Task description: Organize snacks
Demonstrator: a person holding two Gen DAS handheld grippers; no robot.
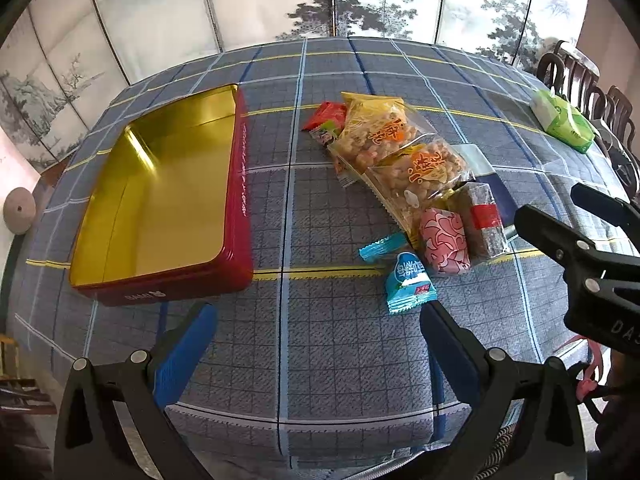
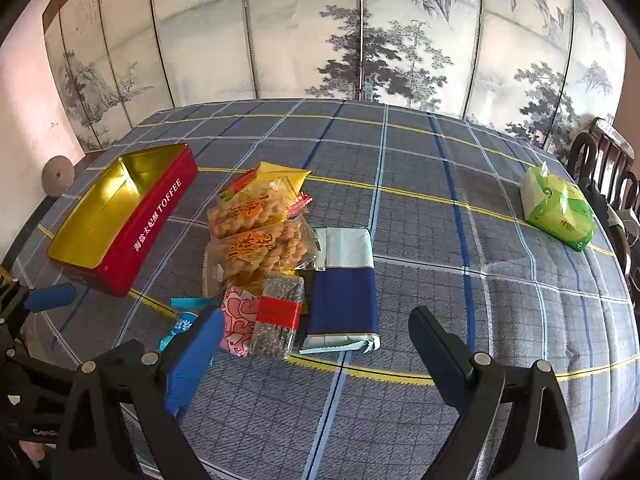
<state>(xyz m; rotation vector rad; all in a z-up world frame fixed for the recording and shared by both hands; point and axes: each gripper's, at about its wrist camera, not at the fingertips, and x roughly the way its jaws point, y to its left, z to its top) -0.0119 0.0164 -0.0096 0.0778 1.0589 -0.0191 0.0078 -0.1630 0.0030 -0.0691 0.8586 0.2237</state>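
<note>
step: looks like the very start; the tin is bare inside and every snack lies out on the tabletop [image 1: 320, 360].
left hand-held gripper [image 1: 316, 344]: spread wide, released, holding nothing, hovering over bare cloth.
right hand-held gripper [image 2: 316, 344]: also spread wide and empty, just short of the pile.
nearest snacks: blue packets [image 1: 410, 282], a pink packet [image 1: 444, 242] and a red-banded bar [image 2: 278, 314], touching one another.
farther snacks: two bags of fried twists [image 2: 256, 232], overlapping.
tin [image 1: 240, 184]: red, gold-lined, lid off, left of the pile and apart from it.
next move: i'd guess one gripper closes on a near packet and carries it across to the tin.
</note>
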